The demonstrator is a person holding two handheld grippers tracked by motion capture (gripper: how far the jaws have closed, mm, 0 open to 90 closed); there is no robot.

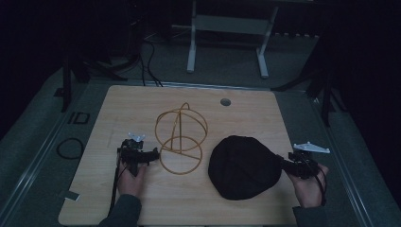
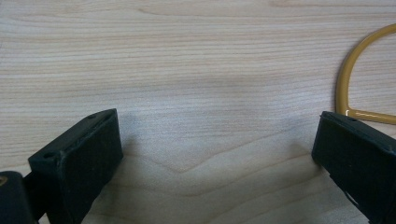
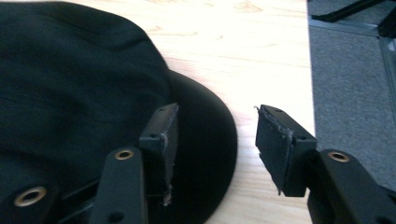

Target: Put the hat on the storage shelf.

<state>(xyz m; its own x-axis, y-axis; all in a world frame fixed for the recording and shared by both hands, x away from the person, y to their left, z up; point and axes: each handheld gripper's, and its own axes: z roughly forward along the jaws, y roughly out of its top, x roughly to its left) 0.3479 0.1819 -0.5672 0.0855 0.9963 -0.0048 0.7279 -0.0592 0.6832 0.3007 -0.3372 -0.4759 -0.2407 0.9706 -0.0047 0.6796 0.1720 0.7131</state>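
Black cap (image 1: 244,166) lay flat on the table (image 1: 142,101), near right, brim toward the right gripper (image 1: 289,164). Wire stand (image 1: 181,140) stood upright left of it, close but apart, ring base on the wood. Judged from this: hanging the cap on the stand, barely begun. Cap not lifted, not gripped; stand bare. Left to do: take the brim, raise the cap, set it over the wire dome.

Right gripper (image 3: 215,140) hovered over the brim edge, jaws well apart, one pad above the black cloth, the other above bare wood, nothing pinched. Left gripper (image 1: 150,154) sat just beside the ring base, on its left; in the left gripper view (image 2: 215,144) jaws stood wide with plain wood between them, a curve of the stand (image 2: 348,84) past the right jaw. Whether that jaw touched the wire: cannot tell. Possibly placed to steady the stand.

Table: pale wood grain, rounded corners, a small round hole (image 1: 225,101) near the far edge. Around it grey carpeted floor, dim room. White frame legs (image 1: 227,40) beyond the far edge, dark cables (image 1: 149,66) trailing on the floor far left, a black loop (image 1: 70,148) lying left of the table.
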